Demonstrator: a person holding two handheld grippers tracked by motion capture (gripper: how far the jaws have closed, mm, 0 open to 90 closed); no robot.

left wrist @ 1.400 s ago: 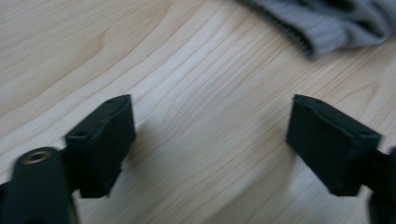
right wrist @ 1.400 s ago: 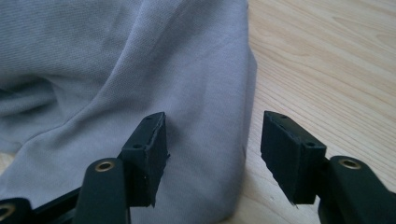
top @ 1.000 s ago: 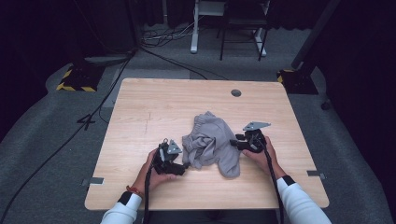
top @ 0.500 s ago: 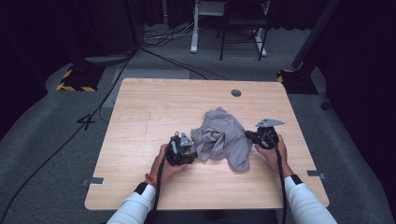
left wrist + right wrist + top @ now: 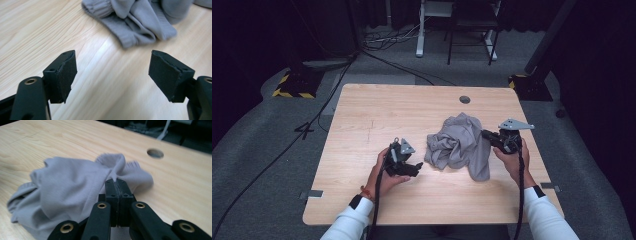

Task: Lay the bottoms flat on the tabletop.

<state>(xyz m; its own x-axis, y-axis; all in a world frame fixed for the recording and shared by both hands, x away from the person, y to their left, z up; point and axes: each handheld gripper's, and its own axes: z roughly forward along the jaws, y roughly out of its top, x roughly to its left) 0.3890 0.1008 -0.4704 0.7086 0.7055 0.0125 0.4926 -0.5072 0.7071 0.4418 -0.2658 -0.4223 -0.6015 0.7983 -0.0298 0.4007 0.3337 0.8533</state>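
Your left gripper point(image 5: 418, 167) is nearest to you, its 2 jaws have just been opening and nothing is between them — the grey garment point(image 5: 459, 142) lies crumpled just beyond, mid-table; your right gripper point(image 5: 486, 134) is clamped on its right edge, lifting the fabric

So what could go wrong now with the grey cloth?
The right gripper pinches only a thin fold of the grey cloth, so it might slip out if lifted. The left gripper has just been opening with nothing between its fingers, so the cloth could hang bunched from one side. It may also drag along the table.
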